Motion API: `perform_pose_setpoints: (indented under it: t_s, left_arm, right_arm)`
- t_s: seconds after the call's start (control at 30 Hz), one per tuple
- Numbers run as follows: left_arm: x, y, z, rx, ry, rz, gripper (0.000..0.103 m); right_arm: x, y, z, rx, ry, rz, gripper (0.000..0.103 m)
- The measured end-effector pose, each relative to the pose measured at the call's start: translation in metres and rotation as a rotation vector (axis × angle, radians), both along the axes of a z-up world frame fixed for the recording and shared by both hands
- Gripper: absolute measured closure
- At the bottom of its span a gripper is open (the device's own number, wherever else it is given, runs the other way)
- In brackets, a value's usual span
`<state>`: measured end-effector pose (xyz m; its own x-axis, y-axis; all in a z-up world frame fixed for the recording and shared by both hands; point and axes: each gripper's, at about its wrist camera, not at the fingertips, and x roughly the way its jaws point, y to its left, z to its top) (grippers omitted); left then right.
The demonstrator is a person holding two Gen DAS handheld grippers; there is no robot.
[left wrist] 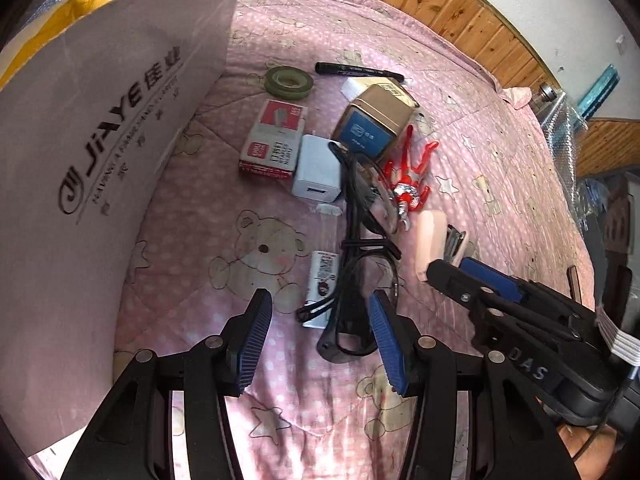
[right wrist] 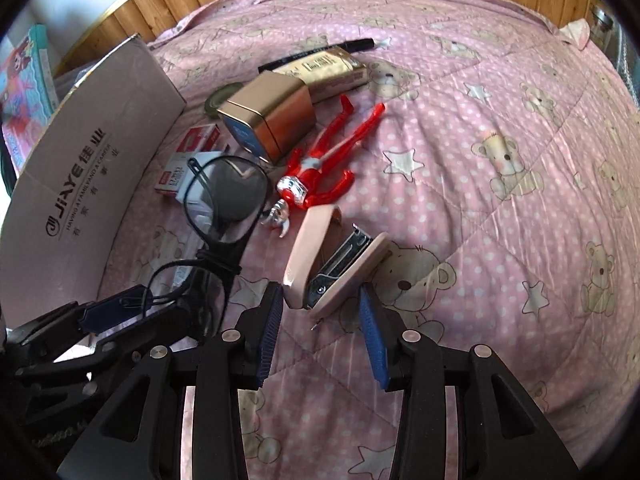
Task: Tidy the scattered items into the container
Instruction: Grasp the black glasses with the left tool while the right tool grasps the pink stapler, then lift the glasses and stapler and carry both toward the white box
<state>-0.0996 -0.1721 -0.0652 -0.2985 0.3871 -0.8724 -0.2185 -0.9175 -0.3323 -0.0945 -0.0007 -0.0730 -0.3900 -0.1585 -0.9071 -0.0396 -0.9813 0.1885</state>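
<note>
Black-framed glasses (left wrist: 360, 268) lie on the pink bedspread (left wrist: 200, 240), and their near lens sits between the fingers of my open left gripper (left wrist: 320, 298), close to its right pad. A pink stapler (right wrist: 332, 264) lies half open with its rear end between the tips of my open right gripper (right wrist: 320, 290); I cannot tell if they touch it. The cardboard box (left wrist: 100, 160) stands to the left, its wall (right wrist: 88, 168) also in the right wrist view. Beyond lie a red toy figure (right wrist: 320, 168), a gold tin (right wrist: 272, 116), a white charger (left wrist: 316, 168) and a staples box (left wrist: 272, 140).
A tape roll (left wrist: 288, 80) and a black marker (left wrist: 356, 70) lie at the far side of the pile, with a gold pack (right wrist: 332, 68) behind the tin. A small white tube (left wrist: 322, 280) rests by the glasses. Wooden panelling (left wrist: 440, 4) borders the bed.
</note>
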Motion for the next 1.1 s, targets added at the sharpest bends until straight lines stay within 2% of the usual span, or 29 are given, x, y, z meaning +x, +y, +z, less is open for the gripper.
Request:
perform_pose_setpoints:
  t_s: [0.03,0.17,0.27,0.4,0.47,0.53,0.67,0.77,0.9,1.1]
  left_arm:
    - [0.002,0.007,-0.001,0.015,0.002,-0.028,0.051]
    - [0.011,0.026,0.004,0.092,0.021,-0.126,0.051]
    - [0.009,0.028,0.012,0.121,0.059,-0.137,0.05]
    - [-0.004,0.031,0.001,0.099,0.031,-0.112,0.049]
    - [-0.009,0.033,-0.004,0.099,0.032,-0.107,0.055]
    - [-0.011,0.035,-0.011,0.082,0.011,-0.105,0.069]
    - [-0.004,0.029,0.0,0.09,0.042,-0.12,0.074]
    - [-0.001,0.025,0.001,0.079,0.034,-0.119,0.074]
    - [-0.007,0.033,-0.014,0.073,-0.001,-0.119,0.072]
    - [0.0,0.039,-0.009,0.043,0.034,-0.133,0.077]
  right_arm:
    - [0.001,0.005,-0.002,-0.005,0.005,-0.012,0.068]
    - [0.004,0.02,0.004,0.043,0.018,-0.077,0.068]
    - [0.0,0.025,0.004,0.015,0.012,-0.085,0.064]
    - [-0.009,0.021,-0.001,0.034,0.012,-0.061,0.064]
    - [-0.009,0.024,0.0,0.017,0.016,-0.061,0.066]
    - [-0.006,0.031,0.003,-0.022,0.016,-0.071,0.067]
    - [0.008,0.04,0.012,-0.079,0.014,-0.08,0.067]
    - [0.012,0.04,0.01,-0.083,0.008,-0.075,0.067]
    - [0.013,0.039,-0.001,-0.077,0.008,-0.075,0.065]
    - [0.022,0.044,0.01,-0.111,0.027,-0.083,0.068]
